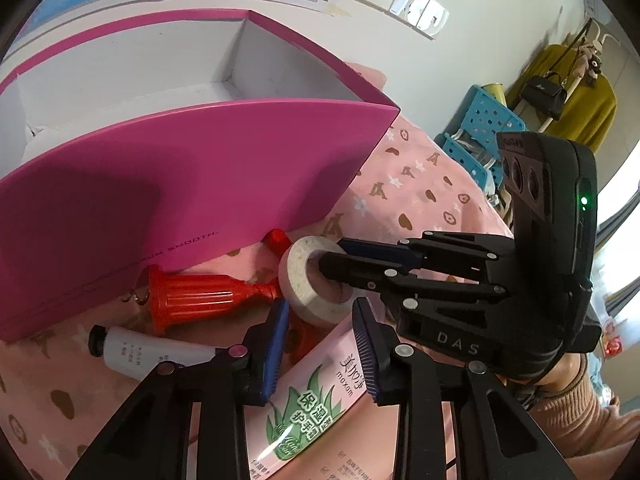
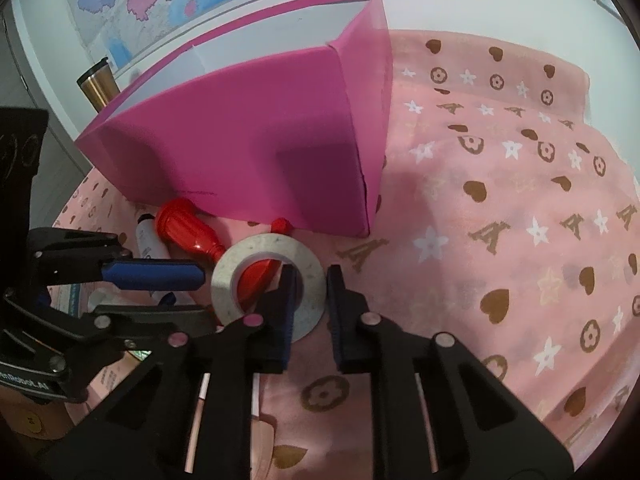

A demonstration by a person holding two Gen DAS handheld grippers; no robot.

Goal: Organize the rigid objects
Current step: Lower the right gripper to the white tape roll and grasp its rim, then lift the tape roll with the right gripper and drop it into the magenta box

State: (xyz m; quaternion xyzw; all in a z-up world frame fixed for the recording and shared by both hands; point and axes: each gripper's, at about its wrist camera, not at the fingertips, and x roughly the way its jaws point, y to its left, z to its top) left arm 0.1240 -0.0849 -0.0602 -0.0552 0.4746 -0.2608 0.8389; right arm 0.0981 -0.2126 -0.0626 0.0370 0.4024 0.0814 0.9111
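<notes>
- here the roll of tape [image 2: 269,286] stands on edge on the pink cloth [image 2: 500,216], just before the magenta box [image 2: 240,148].
- right gripper [image 2: 312,300] pinches its ring wall, one finger through the hole.
- left gripper [image 1: 322,344] clamps the hand-cream carton [image 1: 316,396], beside the roll.

tape roll [image 2: 268,284] before box [image 2: 256,148], on cloth [image 2: 500,220]

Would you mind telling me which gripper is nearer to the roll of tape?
Right. The right gripper is clamped on the tape roll's wall, one finger through its hole. The left gripper sits just short of it, shut on the pink carton.
</notes>
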